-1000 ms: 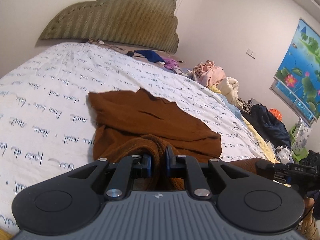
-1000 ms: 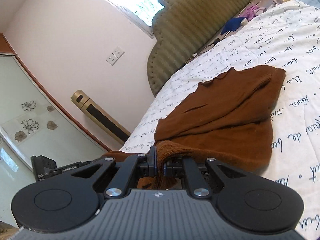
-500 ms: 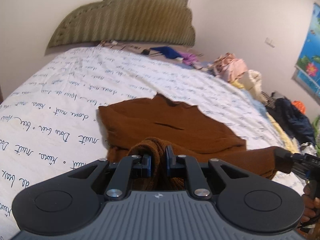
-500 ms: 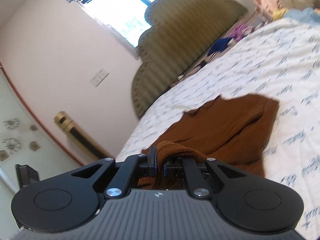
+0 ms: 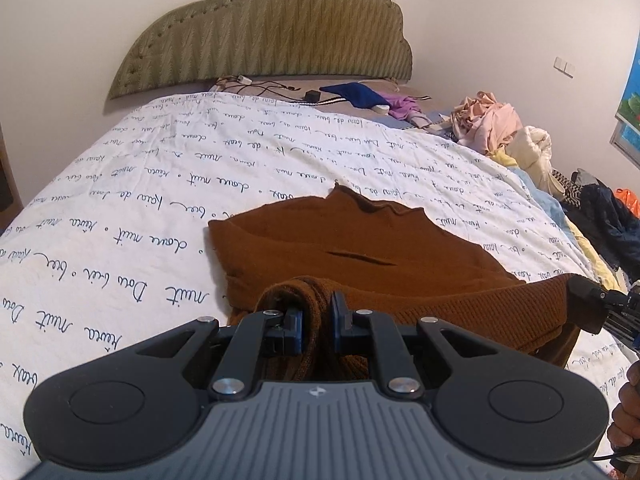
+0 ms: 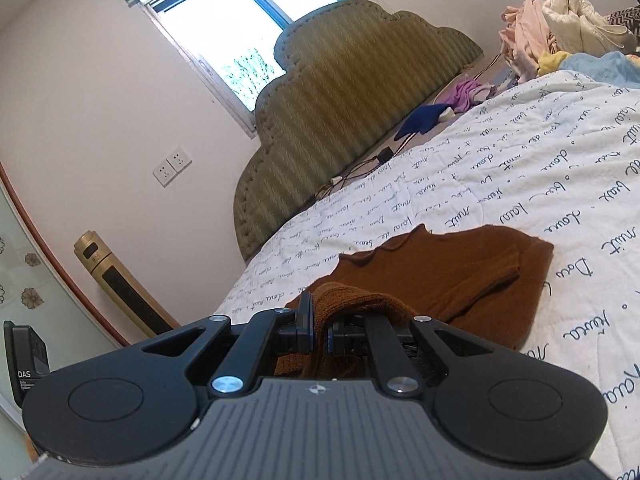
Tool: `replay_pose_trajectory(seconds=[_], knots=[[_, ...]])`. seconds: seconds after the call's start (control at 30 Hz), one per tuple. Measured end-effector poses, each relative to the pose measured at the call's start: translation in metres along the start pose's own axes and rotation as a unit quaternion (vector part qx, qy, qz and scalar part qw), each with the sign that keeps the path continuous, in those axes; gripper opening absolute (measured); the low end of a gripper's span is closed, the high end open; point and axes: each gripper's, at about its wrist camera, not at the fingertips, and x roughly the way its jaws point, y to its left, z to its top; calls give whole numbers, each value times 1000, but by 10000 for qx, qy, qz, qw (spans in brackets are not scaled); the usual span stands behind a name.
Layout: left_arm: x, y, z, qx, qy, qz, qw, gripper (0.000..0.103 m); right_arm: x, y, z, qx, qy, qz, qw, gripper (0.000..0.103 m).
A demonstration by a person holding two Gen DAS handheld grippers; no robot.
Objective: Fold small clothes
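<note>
Brown knit sweater [image 5: 360,256] lies on the bed [image 5: 120,208], hem pinched tight in both left claw [image 5: 316,324] and right claw [image 6: 319,326]; piled clothes [image 5: 492,124] sit far beyond, right.

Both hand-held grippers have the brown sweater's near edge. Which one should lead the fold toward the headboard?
Neither clearly. The left hand-held gripper and right hand-held gripper each pinch the brown sweater hem, stretched level between them. Carrying both forward together looks best.
</note>
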Motion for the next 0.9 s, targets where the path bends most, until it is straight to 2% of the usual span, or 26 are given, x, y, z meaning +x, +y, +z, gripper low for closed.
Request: replay_pose_trajectory(seconds=[0.23, 0.53, 0.9], knots=[[10, -5, 10, 116, -82, 202, 9997, 13, 11, -5, 9, -2, -7, -61, 10000, 12], [44, -4, 31, 23, -22, 267, 9996, 13, 47, -20, 20, 100, 78, -214, 9997, 12], [115, 4, 50, -26, 301, 502, 9983, 13, 102, -54, 27, 567, 253, -483, 9969, 12]])
